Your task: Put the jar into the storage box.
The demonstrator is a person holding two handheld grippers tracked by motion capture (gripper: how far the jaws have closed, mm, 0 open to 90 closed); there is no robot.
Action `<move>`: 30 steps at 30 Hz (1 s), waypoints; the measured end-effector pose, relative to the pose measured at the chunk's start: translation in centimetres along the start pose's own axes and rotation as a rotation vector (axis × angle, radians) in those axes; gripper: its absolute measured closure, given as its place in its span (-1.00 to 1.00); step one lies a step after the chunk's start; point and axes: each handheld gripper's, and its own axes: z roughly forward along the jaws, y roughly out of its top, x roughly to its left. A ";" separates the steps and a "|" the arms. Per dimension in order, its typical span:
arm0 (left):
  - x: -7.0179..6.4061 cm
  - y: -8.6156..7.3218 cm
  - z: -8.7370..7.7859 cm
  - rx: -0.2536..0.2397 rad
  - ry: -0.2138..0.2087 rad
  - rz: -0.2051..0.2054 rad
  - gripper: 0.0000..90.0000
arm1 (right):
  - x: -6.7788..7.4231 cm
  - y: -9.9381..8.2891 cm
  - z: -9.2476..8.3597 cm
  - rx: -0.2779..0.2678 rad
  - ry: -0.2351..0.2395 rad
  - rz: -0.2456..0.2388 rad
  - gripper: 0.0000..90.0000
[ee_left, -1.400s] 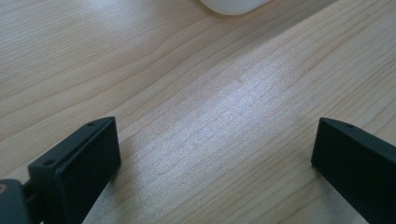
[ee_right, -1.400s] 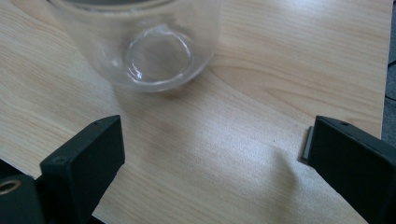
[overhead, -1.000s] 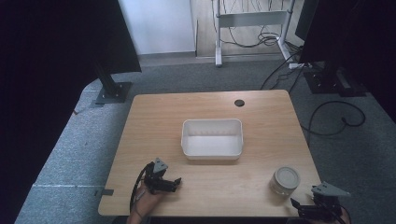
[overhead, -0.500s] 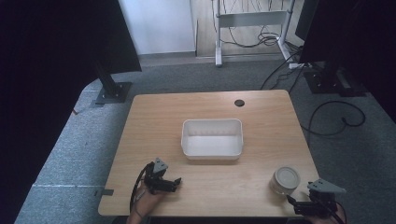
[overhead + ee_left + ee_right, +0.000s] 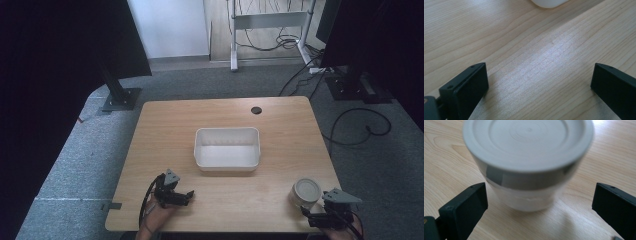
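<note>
Lighting is even over the table (image 5: 165,130) with dark surroundings; a bright glare streaks the wood, and the near jar (image 5: 529,157) is blurred.

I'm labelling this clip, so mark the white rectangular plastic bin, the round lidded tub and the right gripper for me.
White rectangular plastic bin (image 5: 227,133): high view, on its far rim.
Round white lidded tub (image 5: 528,137): right gripper view, on the lid's top.
Right gripper (image 5: 309,217): high view, between its fingertips.
</note>
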 end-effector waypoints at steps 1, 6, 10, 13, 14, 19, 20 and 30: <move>0.0 0.0 0.0 0.000 0.000 0.000 -0.98 | 0.1 0.1 0.1 0.000 0.001 -0.002 -1.00; 0.0 0.0 0.0 0.000 0.000 0.000 -0.98 | 0.4 0.5 0.6 -0.002 0.010 -0.010 -1.00; 0.0 0.0 0.0 0.000 0.000 0.000 -0.98 | 0.5 0.7 0.8 -0.005 0.012 -0.005 -0.99; 0.0 0.0 0.0 0.000 0.001 0.001 -0.98 | 0.5 0.8 1.1 -0.009 0.013 -0.003 -0.99; 0.0 0.0 0.0 0.000 0.000 0.000 -0.98 | 0.5 0.9 1.2 -0.009 0.014 -0.002 -0.99; 0.0 0.0 0.0 0.000 0.000 0.000 -0.98 | 0.5 1.1 1.8 -0.001 0.017 0.004 -0.97; 0.0 0.0 0.0 0.000 0.000 0.000 -0.98 | 0.6 1.1 1.9 0.001 0.019 0.006 -0.97; 0.0 0.0 0.0 0.000 -0.001 0.000 -0.98 | 0.9 1.4 3.1 0.020 0.010 0.014 -0.87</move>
